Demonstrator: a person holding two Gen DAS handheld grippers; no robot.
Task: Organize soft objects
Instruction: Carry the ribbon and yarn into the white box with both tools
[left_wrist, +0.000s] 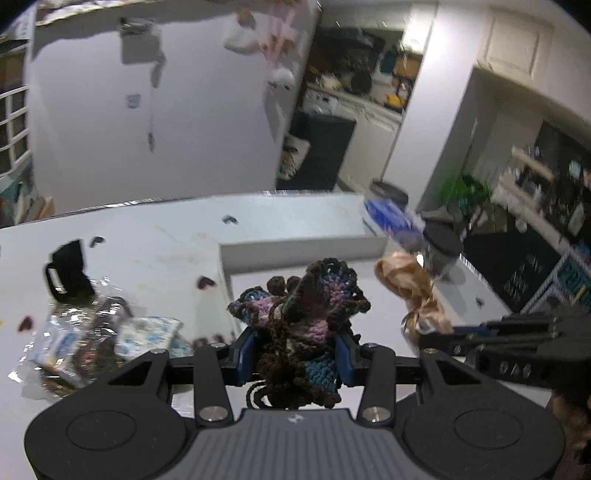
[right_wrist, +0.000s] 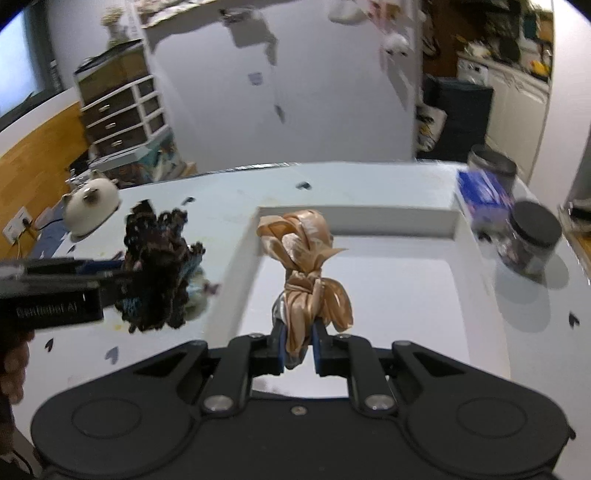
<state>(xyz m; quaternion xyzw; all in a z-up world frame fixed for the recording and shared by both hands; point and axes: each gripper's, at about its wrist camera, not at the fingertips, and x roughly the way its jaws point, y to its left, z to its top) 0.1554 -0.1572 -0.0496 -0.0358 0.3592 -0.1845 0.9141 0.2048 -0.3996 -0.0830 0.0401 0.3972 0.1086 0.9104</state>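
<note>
Low centre of the left wrist view: left gripper (left_wrist: 295, 352) pinches a crocheted piece (left_wrist: 301, 310), brown, blue and pink, lifted above the white table (left_wrist: 147, 258). Low centre of the right wrist view: right gripper (right_wrist: 299, 350) pinches a tan satin scarf (right_wrist: 306, 266), knotted, held over the shallow white tray (right_wrist: 369, 214). Crinkled wrappers (left_wrist: 96, 332) lie lower left.

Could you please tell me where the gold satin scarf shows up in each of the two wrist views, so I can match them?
Left wrist view: the gold satin scarf is right of centre, held up by the right gripper coming in from the right edge.
Right wrist view: the scarf is at centre, rising from between the gripper's fingers over the white tray.
Shared landmark: the black-lidded jar on the table beyond the tray's right side.
</note>
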